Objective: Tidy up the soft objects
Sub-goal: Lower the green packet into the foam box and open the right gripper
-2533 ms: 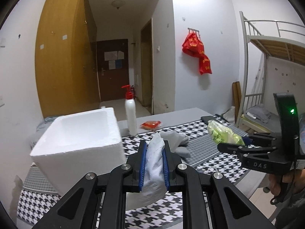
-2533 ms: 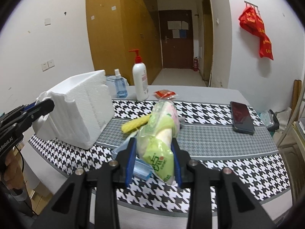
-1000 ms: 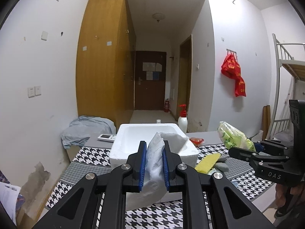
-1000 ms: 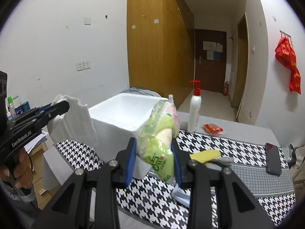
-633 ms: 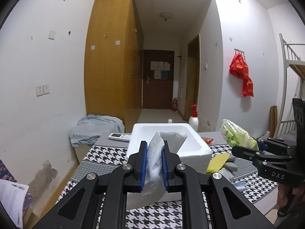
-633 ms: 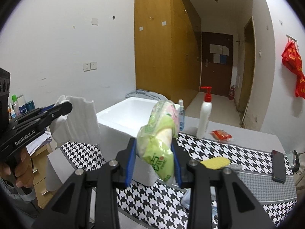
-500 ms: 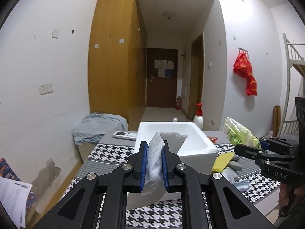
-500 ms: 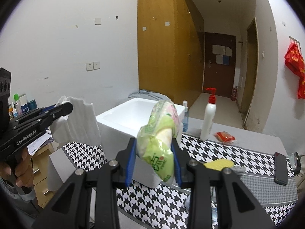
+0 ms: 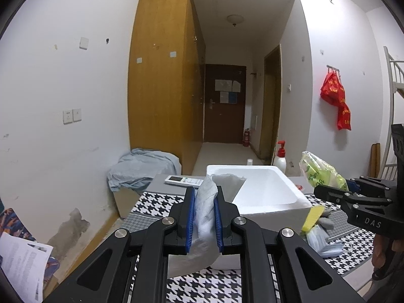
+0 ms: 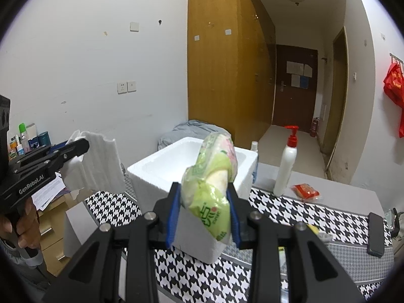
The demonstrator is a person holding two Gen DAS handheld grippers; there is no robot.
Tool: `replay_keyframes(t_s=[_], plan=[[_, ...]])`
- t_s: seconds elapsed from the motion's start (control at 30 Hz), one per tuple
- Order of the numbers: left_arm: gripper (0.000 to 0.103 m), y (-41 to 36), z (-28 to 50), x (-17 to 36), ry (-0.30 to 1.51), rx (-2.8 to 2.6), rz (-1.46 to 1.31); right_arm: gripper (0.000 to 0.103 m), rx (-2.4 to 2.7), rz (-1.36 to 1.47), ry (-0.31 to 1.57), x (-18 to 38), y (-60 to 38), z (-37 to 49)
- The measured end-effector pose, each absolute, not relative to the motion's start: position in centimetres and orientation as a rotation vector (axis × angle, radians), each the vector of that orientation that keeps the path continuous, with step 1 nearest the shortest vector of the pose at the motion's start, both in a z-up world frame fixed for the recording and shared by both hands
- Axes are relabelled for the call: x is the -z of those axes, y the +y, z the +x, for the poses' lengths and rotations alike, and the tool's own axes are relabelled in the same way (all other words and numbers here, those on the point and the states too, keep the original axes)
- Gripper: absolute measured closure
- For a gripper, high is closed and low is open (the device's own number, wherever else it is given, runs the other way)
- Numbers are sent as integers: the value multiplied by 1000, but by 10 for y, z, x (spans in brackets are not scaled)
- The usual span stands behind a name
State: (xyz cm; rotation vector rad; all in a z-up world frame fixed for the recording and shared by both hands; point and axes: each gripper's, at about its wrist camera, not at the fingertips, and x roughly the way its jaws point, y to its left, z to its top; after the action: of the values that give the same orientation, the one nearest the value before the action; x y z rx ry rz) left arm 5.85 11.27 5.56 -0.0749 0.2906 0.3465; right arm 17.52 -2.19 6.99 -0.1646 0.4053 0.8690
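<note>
Your left tool (image 9: 204, 217) clenched a white cloth (image 9: 205, 209); your right tool (image 10: 203, 214) gripped a green packet (image 10: 212, 192), foam box (image 10: 166, 169) at twelve o'clock.

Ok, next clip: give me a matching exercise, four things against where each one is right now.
Things:
1. white cloth
2. green tissue pack
3. pump bottle
4. black phone

Places:
A. lying flat on the table runner
B. clamped in the right claw
C. standing behind the foam box
D. clamped in the left claw

Pairs: 1-D, 2-B, 3-C, 4-A
</note>
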Motion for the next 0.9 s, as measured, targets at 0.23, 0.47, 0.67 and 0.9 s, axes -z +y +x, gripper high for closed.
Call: replay_keyframes(t_s=[0.23, 0.47, 0.67, 0.9], plan=[[88, 129, 59, -52, 296, -373, -76, 64, -882, -170, 432, -67, 1, 190], [88, 139, 64, -49, 304, -376, -73, 64, -893, -184, 455, -63, 23, 203], [88, 145, 67, -48, 302, -379, -84, 64, -892, -192, 472, -60, 34, 211], [88, 152, 72, -42, 313, -377, -96, 64, -885, -193, 494, -54, 42, 220]])
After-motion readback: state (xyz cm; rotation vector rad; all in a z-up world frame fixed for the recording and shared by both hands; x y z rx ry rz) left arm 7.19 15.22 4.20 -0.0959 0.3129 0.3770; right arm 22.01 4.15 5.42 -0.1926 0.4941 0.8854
